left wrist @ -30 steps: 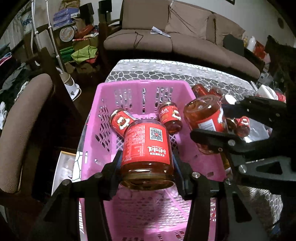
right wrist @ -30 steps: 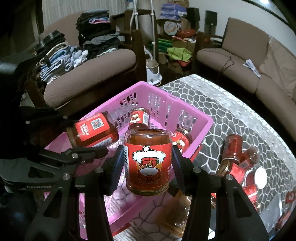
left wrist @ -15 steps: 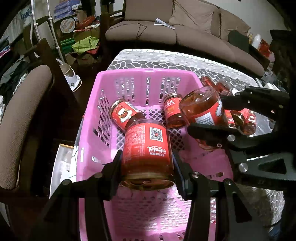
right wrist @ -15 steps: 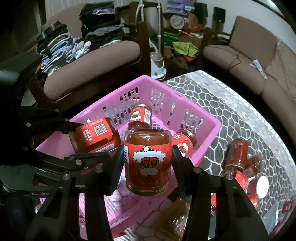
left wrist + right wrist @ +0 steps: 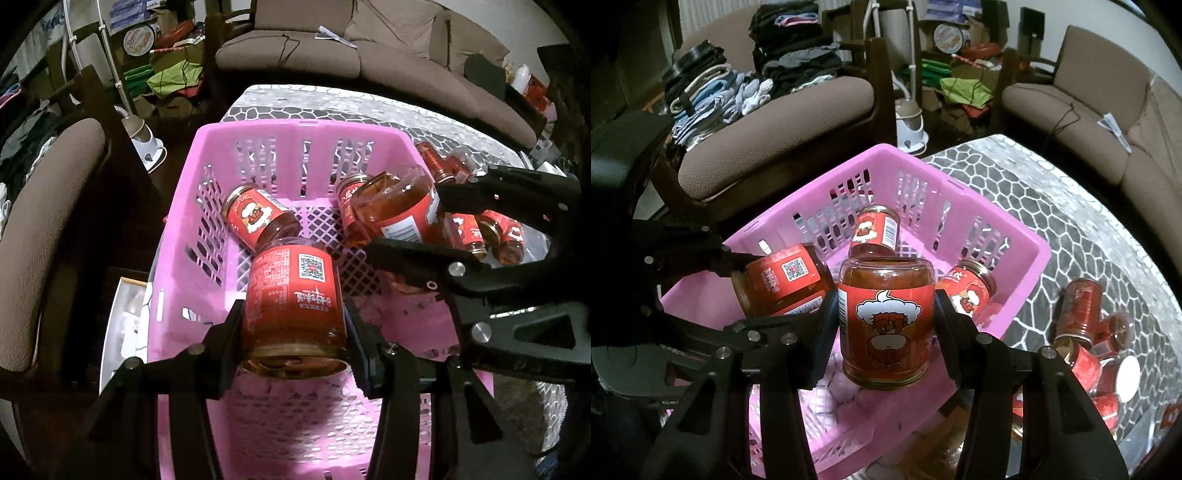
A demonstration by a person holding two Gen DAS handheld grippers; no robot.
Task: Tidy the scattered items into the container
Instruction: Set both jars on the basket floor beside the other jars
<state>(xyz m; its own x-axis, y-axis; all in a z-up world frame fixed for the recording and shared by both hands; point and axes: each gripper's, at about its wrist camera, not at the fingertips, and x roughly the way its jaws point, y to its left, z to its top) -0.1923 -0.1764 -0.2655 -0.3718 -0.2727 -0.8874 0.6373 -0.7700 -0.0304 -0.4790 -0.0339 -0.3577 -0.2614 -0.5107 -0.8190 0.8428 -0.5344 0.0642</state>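
Your left gripper (image 5: pixel 293 325) is clamped on a red-labelled jar with a QR code (image 5: pixel 295 295), both pads pressed to its sides, and it hangs over the pink basket (image 5: pixel 177 236). Your right gripper (image 5: pixel 884 325) is likewise closed tight on a jar with a cartoon chef label (image 5: pixel 886 317), held above the basket's near side. Whether either held jar touches the basket floor is hidden by the jars themselves.

Two more jars lie on their sides inside the basket: one near the far wall (image 5: pixel 875 230) and one toward the right wall (image 5: pixel 967 291), the latter partly covered by your right gripper's finger. On the honeycomb-patterned table (image 5: pixel 1052 206), just beside the basket, a cluster of loose jars (image 5: pixel 1078 306) waits; how many there are is hard to tell, since they overlap and the edge of the picture cuts some off. Their labels are too blurred to read.
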